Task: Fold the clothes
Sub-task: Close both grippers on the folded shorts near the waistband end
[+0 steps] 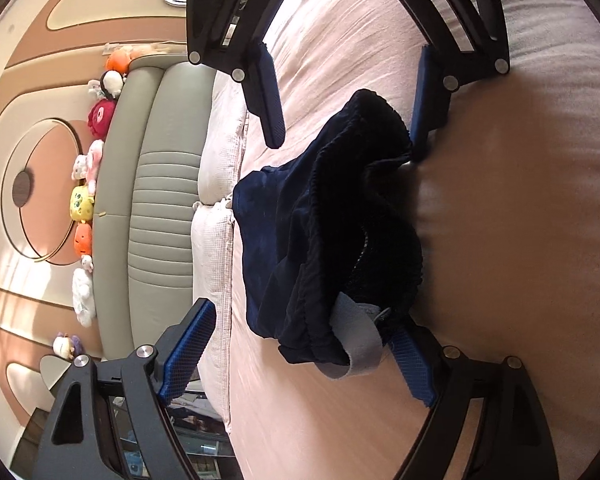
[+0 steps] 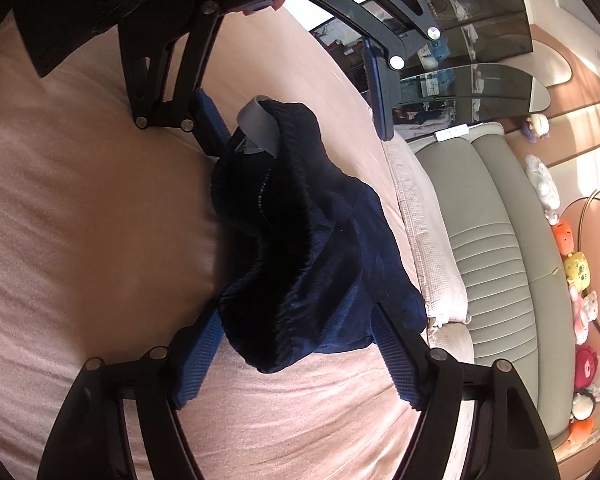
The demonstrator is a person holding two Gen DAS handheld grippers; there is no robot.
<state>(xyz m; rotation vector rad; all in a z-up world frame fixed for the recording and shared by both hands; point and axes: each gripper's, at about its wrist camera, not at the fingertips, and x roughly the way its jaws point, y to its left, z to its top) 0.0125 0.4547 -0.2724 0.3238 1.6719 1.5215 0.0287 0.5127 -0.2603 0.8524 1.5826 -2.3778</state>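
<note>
Both grippers are seen with jaws apart, clamped on nothing: left gripper (image 1: 296,344), right gripper (image 2: 296,354). Between them, the navy garment (image 1: 324,232) lies bunched on the bed (image 1: 500,240). Folding is judged unfinished; flattening remains. Headboard (image 1: 156,208) beyond.

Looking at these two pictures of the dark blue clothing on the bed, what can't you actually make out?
- What garment the navy clothing is: bunched up in both views, its own folds hide its shape.
- The grey tag: any writing is too small, left wrist view.
- One finger of the right hand-held gripper: its tip sinks behind the cloth.
- The plush toys: small and warped at the right wrist view's edge.
</note>
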